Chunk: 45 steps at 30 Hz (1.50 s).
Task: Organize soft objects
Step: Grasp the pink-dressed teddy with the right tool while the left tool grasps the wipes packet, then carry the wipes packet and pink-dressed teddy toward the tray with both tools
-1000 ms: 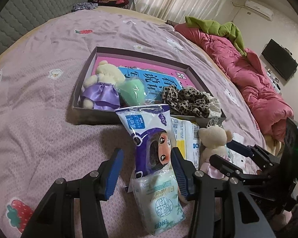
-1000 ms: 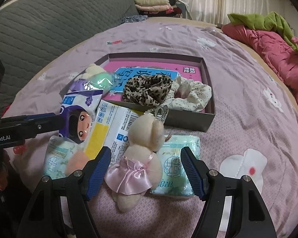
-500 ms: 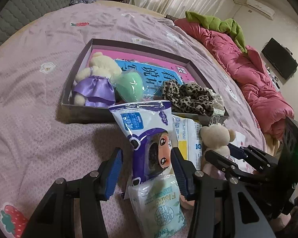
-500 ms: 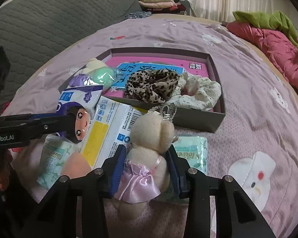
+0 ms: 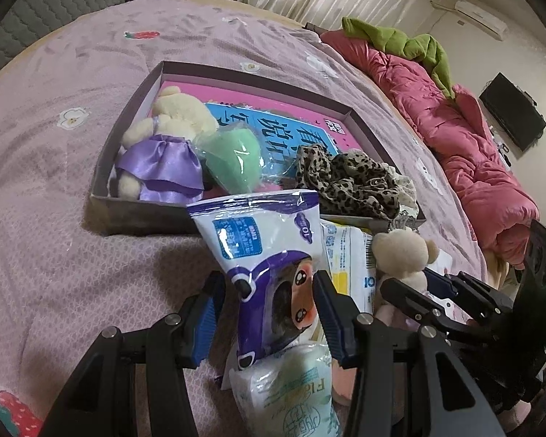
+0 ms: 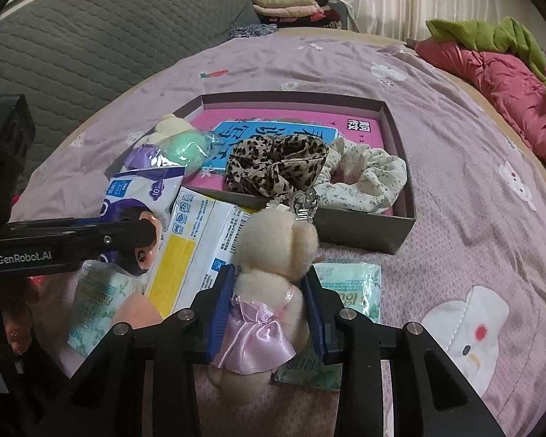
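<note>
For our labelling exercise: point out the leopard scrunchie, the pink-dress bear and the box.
leopard scrunchie [image 6: 276,164], right wrist view, its middle folds.
pink-dress bear [image 6: 276,236], right wrist view, its head.
box [image 6: 364,229], right wrist view, its near wall.

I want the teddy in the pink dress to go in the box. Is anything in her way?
Mostly no. The right hand-held gripper is shut on the teddy. The box lies just beyond her; only its low front wall and the leopard scrunchie with the cream scrunchie behind it crowd that corner. The far side is freer.
</note>
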Tool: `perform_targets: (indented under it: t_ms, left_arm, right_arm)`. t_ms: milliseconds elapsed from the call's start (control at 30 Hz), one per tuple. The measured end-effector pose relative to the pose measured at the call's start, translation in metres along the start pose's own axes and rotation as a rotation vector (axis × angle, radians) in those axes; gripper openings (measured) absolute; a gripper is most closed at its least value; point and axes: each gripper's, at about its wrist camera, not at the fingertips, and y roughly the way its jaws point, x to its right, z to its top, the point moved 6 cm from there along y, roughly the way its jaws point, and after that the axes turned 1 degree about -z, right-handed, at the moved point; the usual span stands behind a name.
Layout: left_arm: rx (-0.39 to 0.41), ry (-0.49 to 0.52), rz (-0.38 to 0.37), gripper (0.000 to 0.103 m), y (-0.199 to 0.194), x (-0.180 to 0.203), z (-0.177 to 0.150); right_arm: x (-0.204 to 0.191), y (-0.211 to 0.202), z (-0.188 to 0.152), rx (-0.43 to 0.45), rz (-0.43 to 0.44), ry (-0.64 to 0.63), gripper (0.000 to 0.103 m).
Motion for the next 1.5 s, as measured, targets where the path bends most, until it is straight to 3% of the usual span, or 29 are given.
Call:
perform_targets:
  t_ms: [367,433,600,900,1500]
  left_arm:
    - [-0.007,0.017,-0.018,0.044,0.003,0.003,0.001]
    - [-0.010,0.017,-0.031,0.037,0.003,0.004,0.001]
    - [-0.005,0.040,-0.023,0.032,0.000,0.007,0.000]
    - [0.054,0.077,-0.011,0.026,-0.017,0.015,0.004]
    - [0.189,0.083,-0.010,0.026,-0.048,0.014,0.019]
  right_arm:
    - [0.000,0.000,0.000,-0.001,0.001,-0.003,0.038]
    - [0.001,0.000,0.000,0.000,0.000,-0.006,0.038]
    - [-0.002,0.000,0.002,0.004,0.004,-0.012,0.038]
    - [-0.005,-0.004,0.002,0.013,0.016,-0.031,0.038]
    - [-0.021,-0.024,0.011,0.099,0.076,-0.068,0.038]
